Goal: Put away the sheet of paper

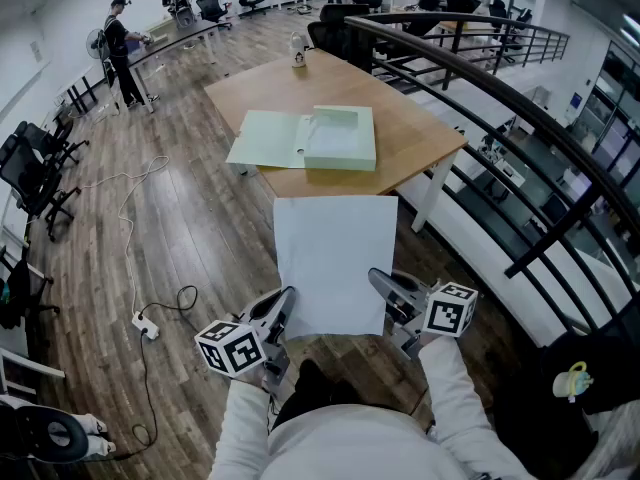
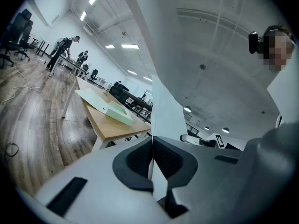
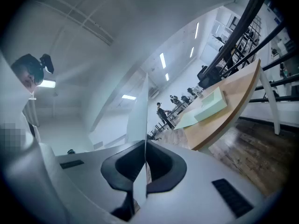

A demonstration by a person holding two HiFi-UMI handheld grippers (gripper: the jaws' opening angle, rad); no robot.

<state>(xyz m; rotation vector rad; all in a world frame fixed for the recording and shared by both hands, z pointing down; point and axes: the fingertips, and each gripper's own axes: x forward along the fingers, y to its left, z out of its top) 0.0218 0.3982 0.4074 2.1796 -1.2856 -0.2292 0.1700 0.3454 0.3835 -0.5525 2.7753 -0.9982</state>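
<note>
A white sheet of paper (image 1: 334, 263) hangs flat in the air between me and the wooden table (image 1: 420, 128). My left gripper (image 1: 282, 313) is shut on the sheet's near left corner, and my right gripper (image 1: 385, 293) is shut on its near right corner. In the left gripper view the sheet of paper (image 2: 166, 111) runs edge-on out of the closed pads (image 2: 140, 160). The right gripper view shows the sheet of paper (image 3: 138, 113) the same way, pinched between dark pads (image 3: 159, 164). An open pale green file box (image 1: 340, 138) lies on the table with its lid (image 1: 265, 140) folded out to the left.
A dark curved railing (image 1: 520, 108) runs along the right, past the table. A small white object (image 1: 298, 56) stands at the table's far edge. Cables and a power strip (image 1: 146, 325) lie on the wooden floor at left. People stand at far desks (image 1: 120, 48). Office chairs (image 1: 35, 173) line the left.
</note>
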